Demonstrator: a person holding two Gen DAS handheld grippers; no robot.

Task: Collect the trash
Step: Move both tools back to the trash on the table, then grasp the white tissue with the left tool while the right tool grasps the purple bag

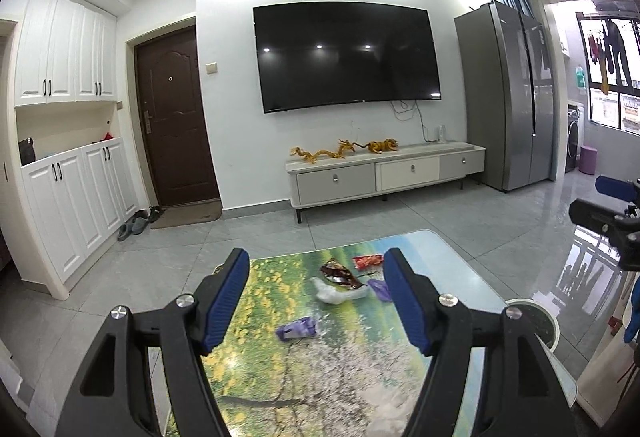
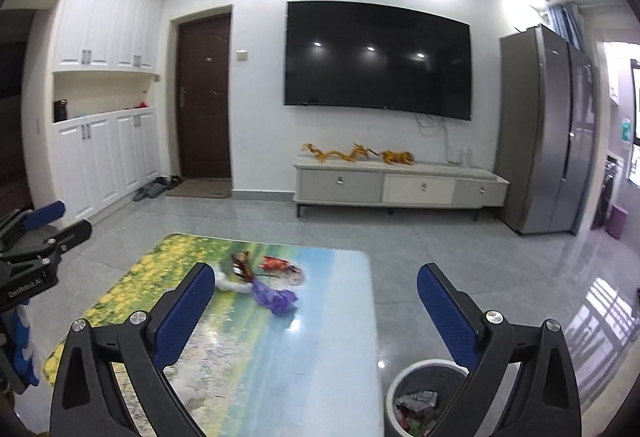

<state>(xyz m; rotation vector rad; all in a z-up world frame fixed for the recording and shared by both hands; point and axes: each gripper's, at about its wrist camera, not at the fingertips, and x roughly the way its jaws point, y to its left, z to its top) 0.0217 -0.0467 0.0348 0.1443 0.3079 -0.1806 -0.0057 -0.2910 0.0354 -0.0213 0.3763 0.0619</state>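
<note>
Several pieces of trash lie on the landscape-print table (image 1: 280,377): a purple wrapper (image 1: 297,329), a brown foil wrapper (image 1: 339,272), a white crumpled bag (image 1: 334,293), a red wrapper (image 1: 367,261) and a second purple wrapper (image 1: 379,288). My left gripper (image 1: 316,301) is open and empty above the table's near part. In the right wrist view the pile shows as a purple wrapper (image 2: 276,297), a red wrapper (image 2: 278,263) and a brown wrapper (image 2: 242,265). My right gripper (image 2: 316,313) is open and empty. A white bin (image 2: 424,393) with trash inside stands beside the table, below my right finger.
The bin's rim (image 1: 532,317) shows right of the table in the left wrist view. Grey tiled floor (image 2: 420,249) surrounds the table. A TV cabinet (image 1: 384,173), fridge (image 1: 508,97), brown door (image 1: 176,117) and white cupboards (image 1: 72,197) line the walls.
</note>
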